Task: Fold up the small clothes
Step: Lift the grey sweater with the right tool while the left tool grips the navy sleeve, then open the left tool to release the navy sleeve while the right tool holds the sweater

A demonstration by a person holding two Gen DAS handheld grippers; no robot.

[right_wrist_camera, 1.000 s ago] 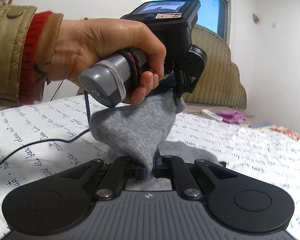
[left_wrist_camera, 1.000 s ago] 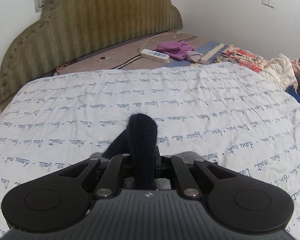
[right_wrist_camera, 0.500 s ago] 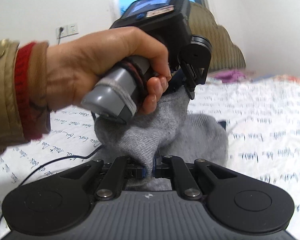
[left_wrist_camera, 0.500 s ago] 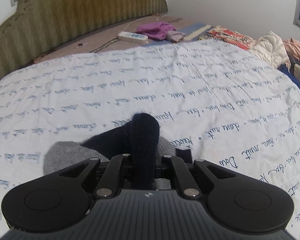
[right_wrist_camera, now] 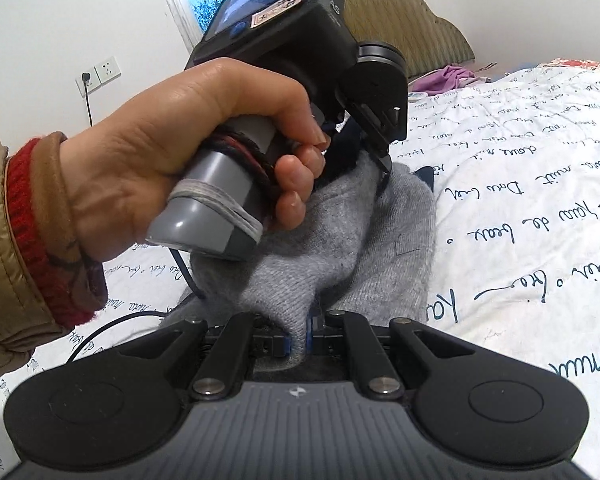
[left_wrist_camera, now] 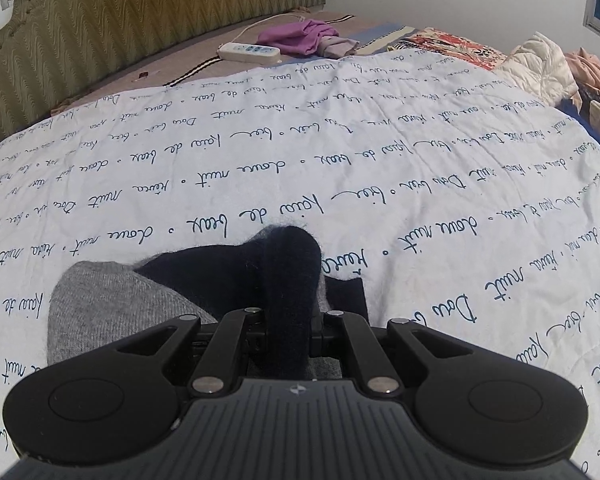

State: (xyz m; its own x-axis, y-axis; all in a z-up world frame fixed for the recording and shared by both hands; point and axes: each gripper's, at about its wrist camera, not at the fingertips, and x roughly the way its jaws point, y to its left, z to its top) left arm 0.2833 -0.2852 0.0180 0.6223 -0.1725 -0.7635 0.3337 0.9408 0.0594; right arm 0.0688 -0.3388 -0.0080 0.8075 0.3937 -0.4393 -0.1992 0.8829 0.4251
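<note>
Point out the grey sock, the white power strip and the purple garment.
grey sock (right_wrist_camera: 384,240): right wrist view, on the grey knit body.
white power strip (left_wrist_camera: 249,52): left wrist view, on its top face.
purple garment (left_wrist_camera: 298,35): left wrist view, on the middle of the crumpled cloth.

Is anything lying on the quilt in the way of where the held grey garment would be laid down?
Nothing visible: the quilt around the grey garment is bare; the power strip and purple cloth lie beyond its far edge.
</note>
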